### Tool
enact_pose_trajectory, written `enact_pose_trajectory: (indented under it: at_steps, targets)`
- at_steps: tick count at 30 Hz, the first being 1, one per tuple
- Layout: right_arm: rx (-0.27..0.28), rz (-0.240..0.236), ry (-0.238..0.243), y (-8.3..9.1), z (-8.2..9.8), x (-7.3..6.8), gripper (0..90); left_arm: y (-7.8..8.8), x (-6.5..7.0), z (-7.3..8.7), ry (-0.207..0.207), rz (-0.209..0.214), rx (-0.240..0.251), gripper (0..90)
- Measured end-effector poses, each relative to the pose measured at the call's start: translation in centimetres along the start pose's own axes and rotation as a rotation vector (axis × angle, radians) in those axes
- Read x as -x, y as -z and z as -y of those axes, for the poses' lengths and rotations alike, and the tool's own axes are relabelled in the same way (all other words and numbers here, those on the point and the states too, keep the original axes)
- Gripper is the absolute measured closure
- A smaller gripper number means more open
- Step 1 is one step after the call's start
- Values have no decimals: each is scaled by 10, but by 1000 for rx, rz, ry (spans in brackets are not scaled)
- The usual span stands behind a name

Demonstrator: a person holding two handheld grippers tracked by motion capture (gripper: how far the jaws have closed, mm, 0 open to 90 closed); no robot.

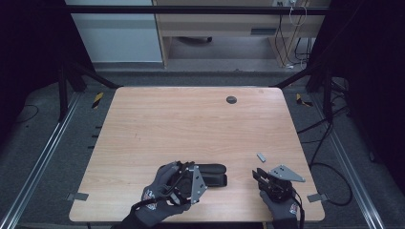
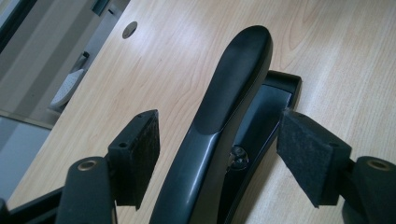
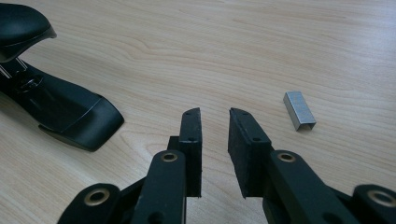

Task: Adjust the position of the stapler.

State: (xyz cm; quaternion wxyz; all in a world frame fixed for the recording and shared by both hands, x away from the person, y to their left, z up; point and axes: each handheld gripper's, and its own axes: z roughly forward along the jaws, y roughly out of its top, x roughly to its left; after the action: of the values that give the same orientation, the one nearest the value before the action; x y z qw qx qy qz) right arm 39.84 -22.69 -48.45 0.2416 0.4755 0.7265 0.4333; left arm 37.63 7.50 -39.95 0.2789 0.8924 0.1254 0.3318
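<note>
Staples lay just right of the right gripper, jaws apart, empty; left gripper jaws apart astride stapler.

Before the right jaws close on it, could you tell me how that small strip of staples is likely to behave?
The strip of staples looks light and small, so it may skid on the smooth table. It lies flat and low, so pads could slide over it. Being glued staples, it would probably snap if squeezed hard.

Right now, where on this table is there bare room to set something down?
The table is bare between the cable hole and the near clutter. The near edge is crowded: stapler by the left gripper, staple strip beyond the right gripper.
</note>
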Motion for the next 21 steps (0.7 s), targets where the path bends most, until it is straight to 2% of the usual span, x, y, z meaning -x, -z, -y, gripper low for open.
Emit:
enact_pose_trajectory:
  at_steps: [7,17,21]
  targets:
    - [-1,2,5,-1,0,0,759,-7,5,-8,-46,-16,-18,297]
    - [-4,-2,-2,-1,1,0,767,-18,15,-12,-111,-35,-56,306]
    - [0,-4,-10,-1,0,-1,772,-23,17,-13,-121,-31,-63,313]
